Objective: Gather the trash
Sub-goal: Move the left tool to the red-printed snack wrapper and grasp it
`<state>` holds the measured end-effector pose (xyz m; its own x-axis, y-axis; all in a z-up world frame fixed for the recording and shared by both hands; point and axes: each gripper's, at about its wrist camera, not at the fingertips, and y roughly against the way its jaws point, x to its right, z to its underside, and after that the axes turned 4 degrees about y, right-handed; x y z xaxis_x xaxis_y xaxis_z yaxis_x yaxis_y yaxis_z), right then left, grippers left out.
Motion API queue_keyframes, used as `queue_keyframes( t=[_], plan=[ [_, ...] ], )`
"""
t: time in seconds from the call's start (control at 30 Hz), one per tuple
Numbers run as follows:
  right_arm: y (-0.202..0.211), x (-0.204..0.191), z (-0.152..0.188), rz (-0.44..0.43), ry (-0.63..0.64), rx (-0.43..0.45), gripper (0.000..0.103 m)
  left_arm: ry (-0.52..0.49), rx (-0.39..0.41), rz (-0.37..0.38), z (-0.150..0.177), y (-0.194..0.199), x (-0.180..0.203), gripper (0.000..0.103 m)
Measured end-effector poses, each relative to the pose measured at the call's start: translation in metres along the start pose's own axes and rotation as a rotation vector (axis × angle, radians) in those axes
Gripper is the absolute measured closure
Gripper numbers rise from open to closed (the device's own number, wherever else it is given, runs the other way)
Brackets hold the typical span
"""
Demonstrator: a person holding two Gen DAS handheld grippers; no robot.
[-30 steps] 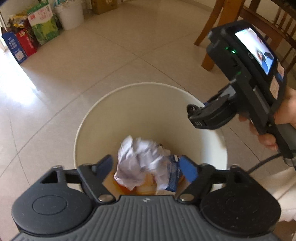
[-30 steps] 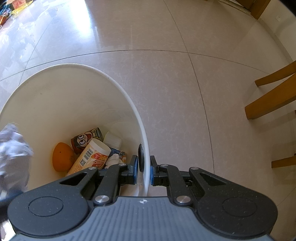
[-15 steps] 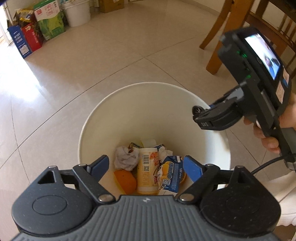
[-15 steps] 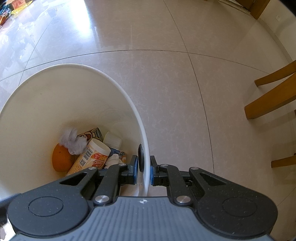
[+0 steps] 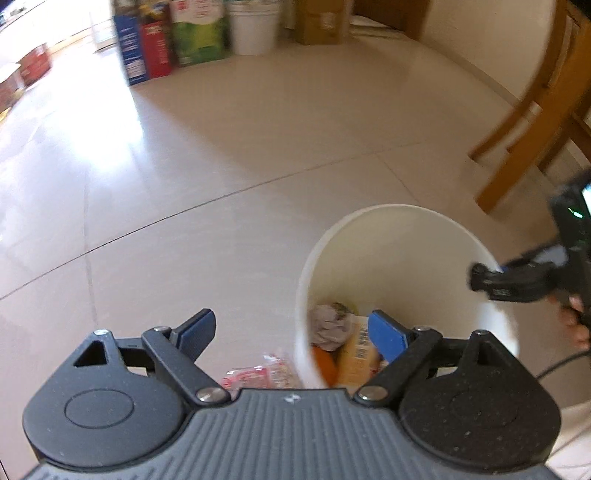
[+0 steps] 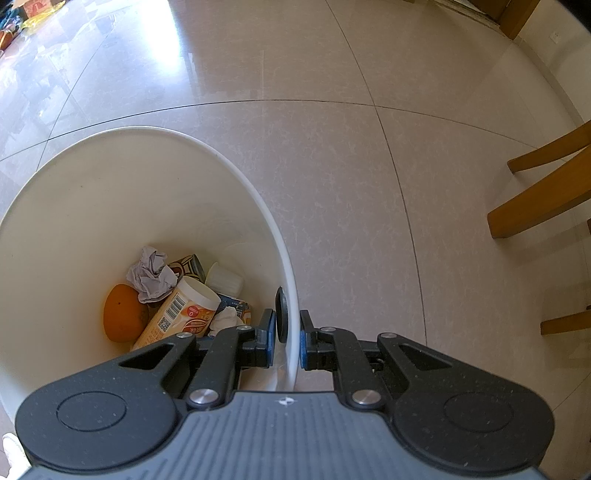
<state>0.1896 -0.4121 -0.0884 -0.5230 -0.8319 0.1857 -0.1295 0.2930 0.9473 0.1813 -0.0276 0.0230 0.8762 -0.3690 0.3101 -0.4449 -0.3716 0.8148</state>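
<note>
Down inside the white bin [image 6: 92, 206], ahead and to the left of the right hand-held gripper [image 6: 287, 341], lies the collected trash: a crumpled grey-white paper ball [image 6: 150, 275] resting on top of an orange [image 6: 123, 317], a cream bottle with a barcode and orange label [image 6: 183, 314] lying on its side, a dark printed can [image 6: 188, 266] behind the paper, a small white cup [image 6: 223, 277] and a blue carton [image 6: 236, 308] against the near wall. The right hand-held gripper is clenched on the bin's rim, one blue pad inside the wall and one outside, with a black round knob just inside the wall at the pinch. From the left hand-held gripper [image 5: 291, 334], the bin stands ahead and to the right; its jaws have just been opening and hang released with nothing between the pads, the right finger overlapping the bin's mouth. A pink wrapper [image 5: 258, 373] lies on the floor [image 5: 221, 147] just below this hand-held gripper, beside the bin's outer wall. Farther ahead, blurred boxes [image 5: 147, 48] and a white bucket [image 5: 251, 26] stand along the wall, and wooden chair legs [image 5: 517, 122] rise to the right. A person's hand [image 5: 576, 321] grips the other device at the right edge.
</note>
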Motion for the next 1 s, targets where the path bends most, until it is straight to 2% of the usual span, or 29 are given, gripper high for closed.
queue_keyframes(
  t=[0.1, 0.23, 0.47, 0.63, 0.73, 1.0],
  plan=[
    [0.000, 0.001, 0.000, 0.001, 0.002, 0.000, 0.088, 0.038, 0.008, -0.046, 0.009, -0.004, -0.025, 0.013],
    [0.000, 0.001, 0.000, 0.006, 0.007, 0.002, 0.088, 0.087, -0.022, -0.076, 0.029, -0.022, -0.057, 0.013],
    [0.000, -0.003, 0.001, 0.026, 0.021, 0.006, 0.087, 0.175, -0.129, -0.111, 0.074, -0.090, -0.095, 0.013],
    [-0.001, -0.005, 0.001, 0.033, 0.029, 0.008, 0.087, 0.176, -0.179, -0.153, 0.107, -0.149, -0.099, 0.013],
    [-0.001, -0.006, 0.001, 0.042, 0.036, 0.013, 0.087, 0.178, -0.153, -0.171, 0.130, -0.177, -0.098, 0.013],
    [0.000, -0.008, 0.001, 0.052, 0.048, 0.019, 0.086, 0.220, -0.183, -0.163, 0.167, -0.231, -0.096, 0.013]
  ],
)
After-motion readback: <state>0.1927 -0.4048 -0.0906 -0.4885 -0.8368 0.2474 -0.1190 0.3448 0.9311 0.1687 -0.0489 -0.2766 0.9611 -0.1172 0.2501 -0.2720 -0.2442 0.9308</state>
